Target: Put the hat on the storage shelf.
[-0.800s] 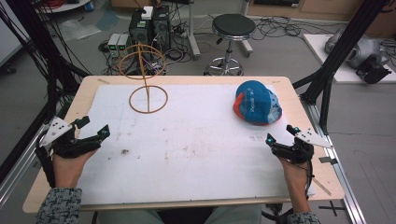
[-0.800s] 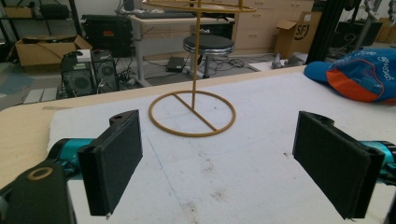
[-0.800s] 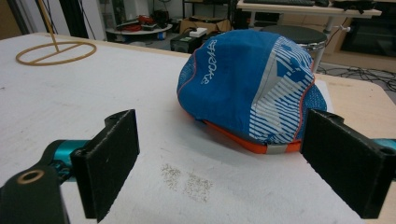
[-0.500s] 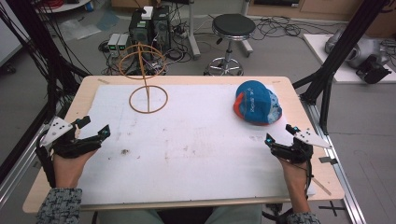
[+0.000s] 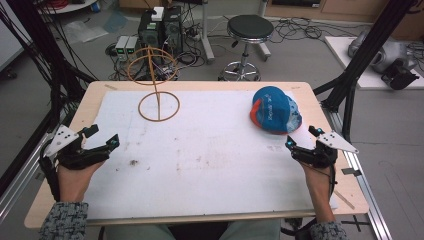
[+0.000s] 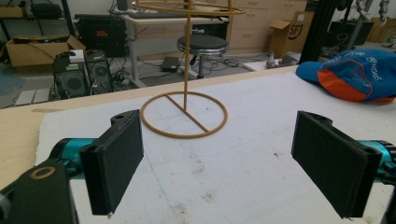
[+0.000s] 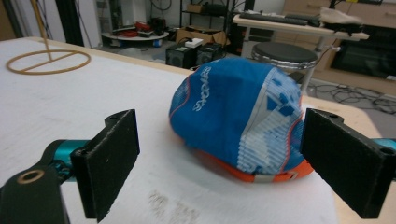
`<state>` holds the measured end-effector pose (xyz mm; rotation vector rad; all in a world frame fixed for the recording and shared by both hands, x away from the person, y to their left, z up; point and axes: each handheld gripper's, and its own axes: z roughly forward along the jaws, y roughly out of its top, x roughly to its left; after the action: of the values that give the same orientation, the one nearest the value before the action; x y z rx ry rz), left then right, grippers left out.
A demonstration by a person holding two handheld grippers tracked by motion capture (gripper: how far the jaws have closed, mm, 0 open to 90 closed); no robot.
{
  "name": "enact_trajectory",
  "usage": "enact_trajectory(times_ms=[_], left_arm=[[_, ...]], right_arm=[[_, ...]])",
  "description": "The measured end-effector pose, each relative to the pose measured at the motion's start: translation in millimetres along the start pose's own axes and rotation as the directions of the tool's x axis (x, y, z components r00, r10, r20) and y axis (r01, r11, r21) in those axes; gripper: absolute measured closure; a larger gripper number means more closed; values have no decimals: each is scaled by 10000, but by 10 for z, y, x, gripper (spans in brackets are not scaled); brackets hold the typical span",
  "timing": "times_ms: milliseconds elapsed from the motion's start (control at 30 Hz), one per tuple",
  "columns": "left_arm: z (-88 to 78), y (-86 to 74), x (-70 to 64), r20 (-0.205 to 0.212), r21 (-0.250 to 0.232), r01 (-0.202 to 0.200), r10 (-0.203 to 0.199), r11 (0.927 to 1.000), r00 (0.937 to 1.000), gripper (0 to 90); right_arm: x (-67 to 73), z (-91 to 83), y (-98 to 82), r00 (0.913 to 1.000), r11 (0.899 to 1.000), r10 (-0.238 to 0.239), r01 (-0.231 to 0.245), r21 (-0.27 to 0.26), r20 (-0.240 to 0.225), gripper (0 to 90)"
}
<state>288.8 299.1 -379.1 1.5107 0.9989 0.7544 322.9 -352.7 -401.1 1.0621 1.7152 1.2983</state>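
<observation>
The right gripper [image 5: 300, 143] is hovering at the right edge of the table [image 5: 210, 86], its jaws standing wide apart with nothing between them, and it is pointing at the blue and orange cap [image 5: 274, 109] that is lying just beyond it on the white mat [image 5: 200, 150], toward the far right. In the right gripper view the cap [image 7: 238, 119] is sitting crown up between the two black jaws but farther off — not yet touched. The left gripper [image 5: 95, 140] is waiting at the near left, jaws likewise apart and empty, facing the wire hat stand [image 5: 157, 92] at the far left of the mat.

The step in hand looks like the reach for the cap. To do it well, the right gripper should be coming in low and taking a thin part — the orange rim or the brim — since the soft crown would likely collapse and slip. The stand's upper ring is the probable goal, so the lift needs height to clear it.

Nothing is lying between cap and stand; the stool [image 5: 249, 30] and the computer boxes [image 5: 160, 25] are standing on the floor beyond the far edge, well apart.
</observation>
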Motion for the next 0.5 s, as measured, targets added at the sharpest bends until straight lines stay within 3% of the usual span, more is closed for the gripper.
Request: enact_trajectory(times_ms=[267,500], left_arm=[[15,-7,3,56,53,29,-29,10000,10000,170],[23,-6,-10,187,54,17,-18,10000,9998,170]], right_arm=[[-118,206,230,9970,9975,-695,699,-89,353,138],[-214,553,351,9958,9982,-591,592,6,699,146]])
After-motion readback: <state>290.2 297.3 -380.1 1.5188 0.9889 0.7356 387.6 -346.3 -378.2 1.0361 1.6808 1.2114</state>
